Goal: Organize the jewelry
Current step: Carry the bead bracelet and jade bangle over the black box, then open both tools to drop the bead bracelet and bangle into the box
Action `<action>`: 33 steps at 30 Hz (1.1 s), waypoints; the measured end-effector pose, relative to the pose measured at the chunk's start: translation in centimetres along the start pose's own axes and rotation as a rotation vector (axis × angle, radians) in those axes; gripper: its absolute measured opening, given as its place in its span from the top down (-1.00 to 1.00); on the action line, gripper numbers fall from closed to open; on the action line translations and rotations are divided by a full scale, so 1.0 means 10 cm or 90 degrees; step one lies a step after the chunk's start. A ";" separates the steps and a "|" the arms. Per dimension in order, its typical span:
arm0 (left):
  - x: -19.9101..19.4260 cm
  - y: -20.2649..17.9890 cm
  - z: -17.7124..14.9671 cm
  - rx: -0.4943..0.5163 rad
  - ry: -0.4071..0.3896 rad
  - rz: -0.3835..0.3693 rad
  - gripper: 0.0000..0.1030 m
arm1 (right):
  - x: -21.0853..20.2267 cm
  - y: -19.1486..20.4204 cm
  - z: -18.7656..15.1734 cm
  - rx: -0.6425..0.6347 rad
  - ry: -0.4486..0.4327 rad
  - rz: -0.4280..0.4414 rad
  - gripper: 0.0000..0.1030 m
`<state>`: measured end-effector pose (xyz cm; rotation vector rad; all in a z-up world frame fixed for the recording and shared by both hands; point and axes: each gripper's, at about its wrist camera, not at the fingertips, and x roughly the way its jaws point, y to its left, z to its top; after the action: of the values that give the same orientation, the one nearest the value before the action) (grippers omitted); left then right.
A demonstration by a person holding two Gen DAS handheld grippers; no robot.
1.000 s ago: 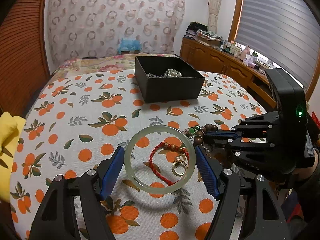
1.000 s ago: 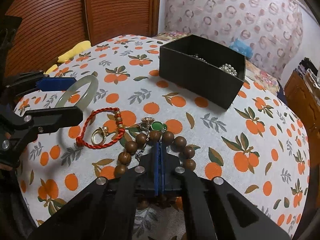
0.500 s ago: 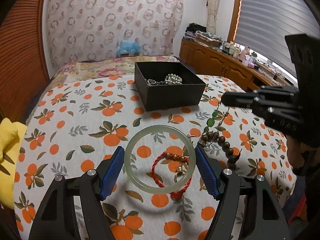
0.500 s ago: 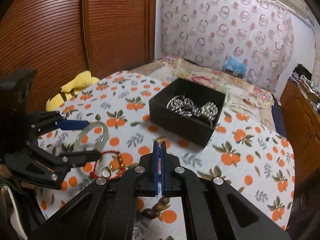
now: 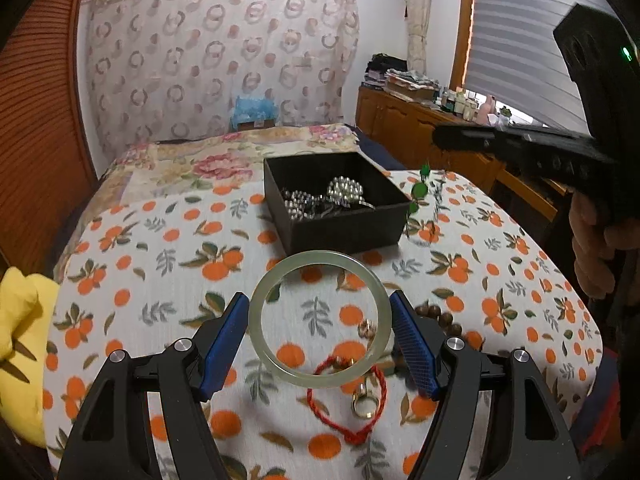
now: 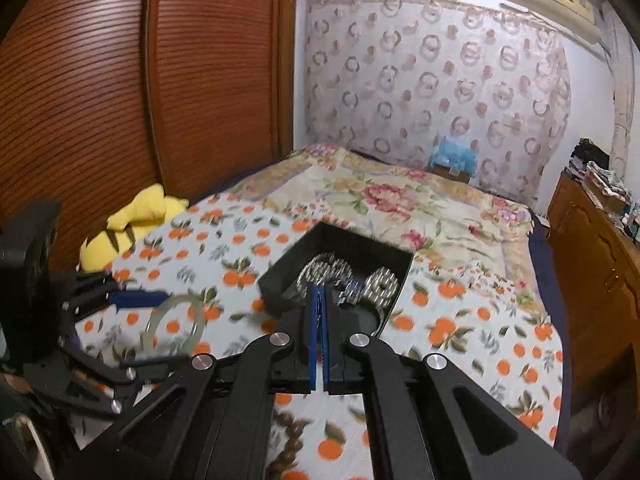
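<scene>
My left gripper (image 5: 319, 334) is shut on a pale green jade bangle (image 5: 280, 372), held above the orange-print tablecloth; it also shows in the right wrist view (image 6: 149, 334). My right gripper (image 6: 320, 336) is shut on a thin chain with green stones (image 5: 419, 190) that hangs beside the black jewelry box (image 5: 344, 228), high above the table. The box (image 6: 276, 284) holds pearl and silver strands. A red cord bracelet (image 5: 340, 428), a gold ring (image 5: 366, 406) and brown wooden beads (image 5: 436, 316) lie on the cloth below the bangle.
A yellow plush toy (image 6: 128, 220) lies at the table's left edge. A floral bedspread (image 6: 400, 208) lies behind the box. A wooden dresser (image 5: 420, 120) stands at the right, and slatted wardrobe doors (image 6: 120, 80) at the left.
Both grippers rose. My right gripper lifted the green-stone chain off the table and carried it over beside the box. My left gripper raised the bangle off the cloth.
</scene>
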<state>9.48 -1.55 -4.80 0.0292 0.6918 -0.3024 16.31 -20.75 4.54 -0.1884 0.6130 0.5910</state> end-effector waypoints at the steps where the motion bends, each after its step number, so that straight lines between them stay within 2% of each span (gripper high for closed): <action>1: 0.01 0.00 0.03 0.001 -0.002 0.000 -0.33 | 0.00 -0.05 0.06 0.010 -0.013 -0.001 0.96; 5: 0.07 0.01 0.15 0.006 -0.005 0.006 -0.33 | 0.07 -0.14 0.21 0.016 -0.027 -0.006 0.96; 11: 0.15 0.02 0.32 0.015 -0.009 0.019 -0.33 | 0.32 -0.26 0.31 0.025 -0.008 -0.017 0.96; 21: 0.29 -0.04 0.53 0.034 -0.013 0.026 -0.33 | 0.86 -0.40 0.03 0.058 0.072 0.010 0.93; 25: 0.40 -0.06 0.63 0.042 -0.009 0.031 -0.33 | 0.89 -0.46 -0.05 0.069 0.075 0.005 0.93; 33: 0.66 -0.13 0.81 0.054 0.009 0.046 -0.33 | 0.69 -0.74 -0.22 0.105 0.055 -0.012 0.93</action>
<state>18.96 -5.61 -2.67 0.1371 0.6904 -0.2624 24.01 -24.37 -1.34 -0.0658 0.7401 0.5130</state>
